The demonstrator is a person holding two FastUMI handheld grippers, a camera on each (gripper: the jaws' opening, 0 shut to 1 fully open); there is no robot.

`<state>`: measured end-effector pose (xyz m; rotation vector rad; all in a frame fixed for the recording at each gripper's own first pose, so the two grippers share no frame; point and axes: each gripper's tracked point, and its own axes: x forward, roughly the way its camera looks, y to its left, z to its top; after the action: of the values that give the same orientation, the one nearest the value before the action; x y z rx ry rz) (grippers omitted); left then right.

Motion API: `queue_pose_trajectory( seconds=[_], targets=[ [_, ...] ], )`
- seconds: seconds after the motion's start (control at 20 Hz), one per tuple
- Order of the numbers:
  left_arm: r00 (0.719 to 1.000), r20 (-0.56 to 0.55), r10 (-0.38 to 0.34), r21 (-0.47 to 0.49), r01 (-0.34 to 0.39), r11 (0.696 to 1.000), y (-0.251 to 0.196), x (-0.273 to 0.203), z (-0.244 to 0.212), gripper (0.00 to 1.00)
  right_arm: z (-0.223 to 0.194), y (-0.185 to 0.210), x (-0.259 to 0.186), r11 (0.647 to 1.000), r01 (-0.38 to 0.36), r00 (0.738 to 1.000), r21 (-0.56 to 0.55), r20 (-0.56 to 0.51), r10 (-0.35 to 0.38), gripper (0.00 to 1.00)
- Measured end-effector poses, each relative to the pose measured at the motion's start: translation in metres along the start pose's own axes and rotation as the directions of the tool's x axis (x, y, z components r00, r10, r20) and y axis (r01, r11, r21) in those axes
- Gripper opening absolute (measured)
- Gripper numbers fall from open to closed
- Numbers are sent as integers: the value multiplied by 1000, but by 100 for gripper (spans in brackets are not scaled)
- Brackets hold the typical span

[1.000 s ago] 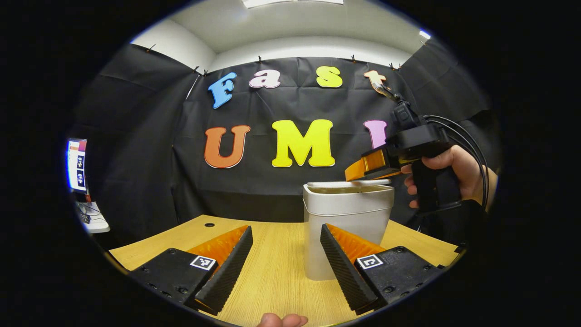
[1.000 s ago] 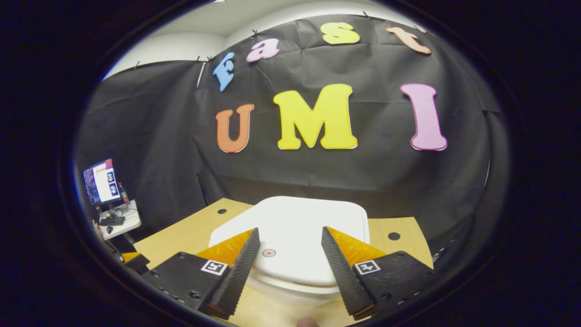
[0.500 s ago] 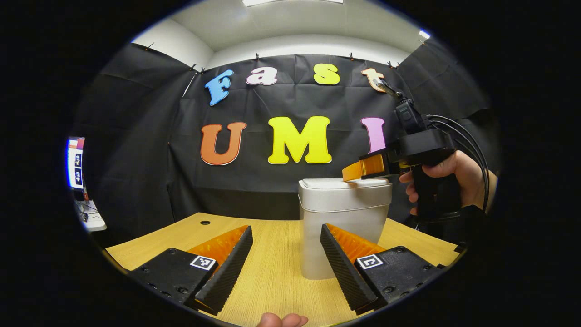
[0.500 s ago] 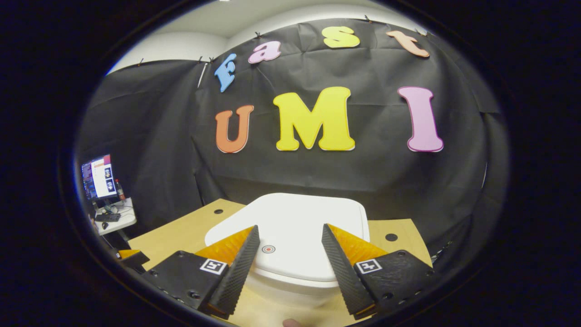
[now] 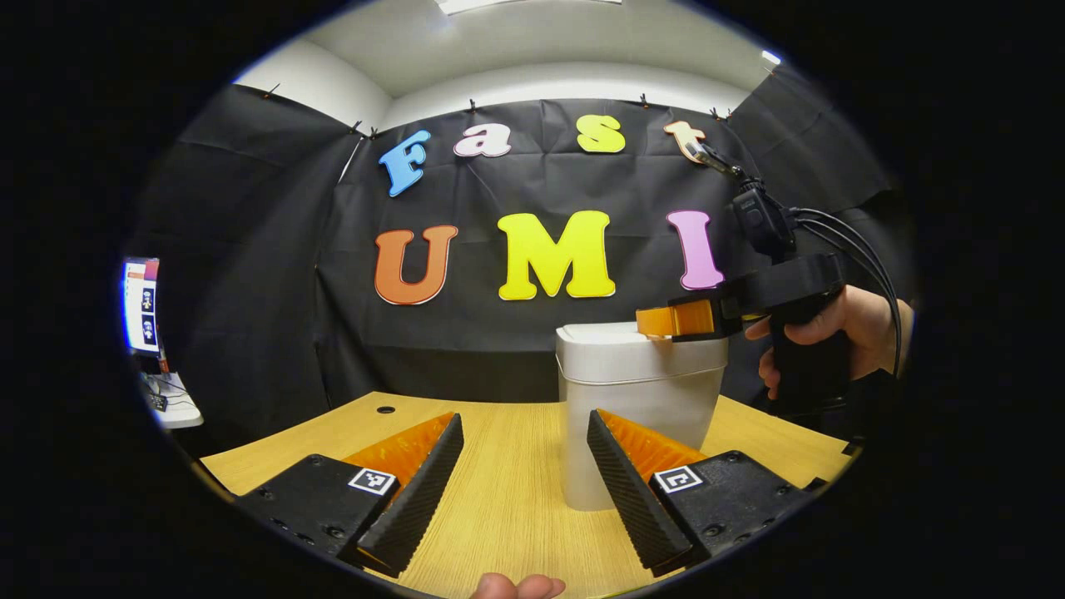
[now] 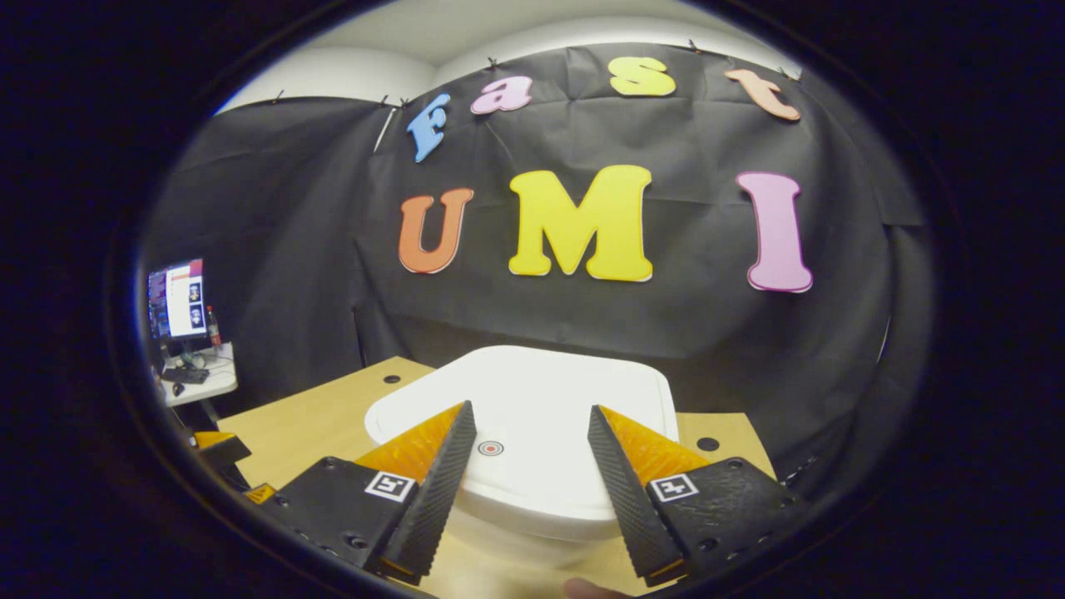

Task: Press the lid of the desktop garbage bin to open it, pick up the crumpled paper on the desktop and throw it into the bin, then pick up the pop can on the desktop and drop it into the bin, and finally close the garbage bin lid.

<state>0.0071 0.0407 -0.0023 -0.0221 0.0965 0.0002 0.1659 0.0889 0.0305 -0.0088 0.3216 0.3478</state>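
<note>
With the bin [image 5: 641, 408] near the worktop's [image 5: 499, 499] far right corner, press the right gripper [image 6: 531, 433], jaws wide and empty, squarely on the lid's [image 6: 541, 391] small target dot [image 6: 491, 448] until it seats flat, left gripper [image 5: 524, 441] waiting wide open; no brand or label legible.

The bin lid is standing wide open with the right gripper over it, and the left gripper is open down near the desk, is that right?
Not quite: the lid lies shut and flat on the bin, as the right gripper view shows. The rest holds.
</note>
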Motion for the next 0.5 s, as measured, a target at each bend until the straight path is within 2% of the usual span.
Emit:
queue_pose_trajectory(
  seconds=[0.25, 0.35, 0.45, 0.5],
  targets=[
    [1000, 3, 9, -14, -9, 1000, 0, -3, 0, 96, 12, 6, -4, 1000, 9, 998, 13, 62, -10, 87],
    [1000, -6, 15, -17, -15, 1000, 1, 0, -3, 96, 14, 7, -3, 1000, 8, 995, 16, 97, -9, 71],
    [1000, -12, 24, -12, -25, 1000, 2, 0, -4, 96, 20, 1, -7, 1000, 31, 992, 2, 119, -31, 76],
    [999, -13, 32, -12, -32, 999, 4, 1, -4, 96, 25, 3, -10, 1000, 18, 991, 9, 136, -19, 87]
  ],
)
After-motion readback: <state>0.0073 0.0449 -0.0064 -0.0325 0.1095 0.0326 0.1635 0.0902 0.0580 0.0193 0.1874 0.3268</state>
